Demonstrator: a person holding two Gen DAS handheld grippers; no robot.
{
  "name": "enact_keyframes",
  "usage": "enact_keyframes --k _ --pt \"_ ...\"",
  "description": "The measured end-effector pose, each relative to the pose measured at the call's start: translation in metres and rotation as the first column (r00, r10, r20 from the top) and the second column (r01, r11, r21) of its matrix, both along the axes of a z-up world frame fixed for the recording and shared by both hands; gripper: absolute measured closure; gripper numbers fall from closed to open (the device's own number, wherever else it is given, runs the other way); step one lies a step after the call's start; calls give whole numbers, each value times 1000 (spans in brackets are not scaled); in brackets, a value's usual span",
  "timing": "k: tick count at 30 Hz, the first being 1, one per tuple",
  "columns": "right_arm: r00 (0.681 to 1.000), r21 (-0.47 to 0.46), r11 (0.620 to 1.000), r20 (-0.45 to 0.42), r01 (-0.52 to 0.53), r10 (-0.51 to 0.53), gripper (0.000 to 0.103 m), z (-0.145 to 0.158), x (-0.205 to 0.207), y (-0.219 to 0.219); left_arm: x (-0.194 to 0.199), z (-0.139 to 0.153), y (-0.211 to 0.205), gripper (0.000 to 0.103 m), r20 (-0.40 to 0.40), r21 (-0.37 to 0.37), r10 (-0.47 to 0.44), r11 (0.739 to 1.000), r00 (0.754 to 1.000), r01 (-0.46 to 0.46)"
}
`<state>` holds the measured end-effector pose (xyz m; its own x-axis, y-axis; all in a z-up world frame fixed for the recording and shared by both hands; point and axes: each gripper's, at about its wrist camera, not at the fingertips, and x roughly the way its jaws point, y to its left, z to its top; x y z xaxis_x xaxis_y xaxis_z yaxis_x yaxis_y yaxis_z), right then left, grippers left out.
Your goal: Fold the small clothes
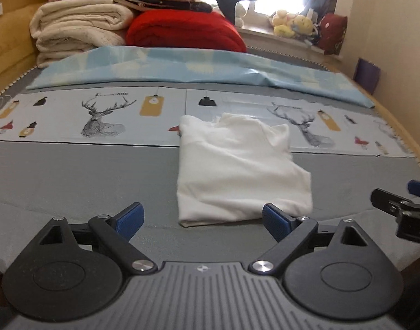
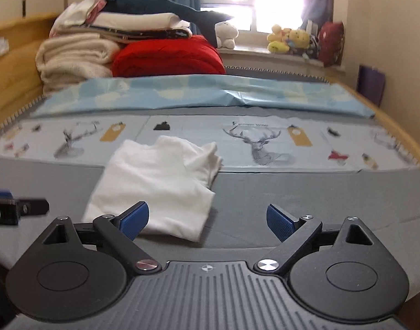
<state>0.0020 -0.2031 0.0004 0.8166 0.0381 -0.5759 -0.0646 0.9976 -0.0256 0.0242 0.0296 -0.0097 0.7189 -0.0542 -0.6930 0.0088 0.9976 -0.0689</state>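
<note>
White garment (image 1: 237, 165): folded into a rough rectangle, lying flat on the bed, its far end over the printed strip, its near end on the grey cover; nothing grips it.
Left tongs (image 1: 203, 221): spread wide, blue pads far apart, nothing between them; they hover above the bed at the near edge of the garment, the right pad in front of its near right corner.
Right tongs (image 2: 207, 221): spread wide and empty as well, held above the bed; the left pad overlaps the garment's near edge in the right wrist view, and the rest of the gap looks onto bare cover.
Tongs to each other: side by side; each shows at the edge of the other's view.
Grey cover (image 1: 72, 181): spans the near part of the bed.
Printed strip (image 1: 99, 118): pale cloth with stag heads and lamps, running across the bed behind the grey part.
Blue sheet (image 1: 182, 66): folded band lying beyond the strip.
Cream blankets (image 1: 77, 30): stacked at the far left.
Red quilt (image 1: 187, 33): beside the blankets, more folded linen piled on top.
Soft toys (image 1: 292, 24): on the windowsill.
</note>
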Motion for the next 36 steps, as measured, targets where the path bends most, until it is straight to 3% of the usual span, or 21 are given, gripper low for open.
enact_keyframes --k 4,12,36 --pt "1000 -7 1000 -17 -11 11 10 -5 2 4 12 -13 -3 8 -36 -6 15 1000 999 -15" --pt "998 63 998 -61 5 -1 10 -13 13 6 11 -14 -13 8 -9 15 0 1000 1000 0" --pt "994 86 995 -93 -46 54 10 -20 23 15 16 -20 -17 8 -23 21 -28 999 999 29"
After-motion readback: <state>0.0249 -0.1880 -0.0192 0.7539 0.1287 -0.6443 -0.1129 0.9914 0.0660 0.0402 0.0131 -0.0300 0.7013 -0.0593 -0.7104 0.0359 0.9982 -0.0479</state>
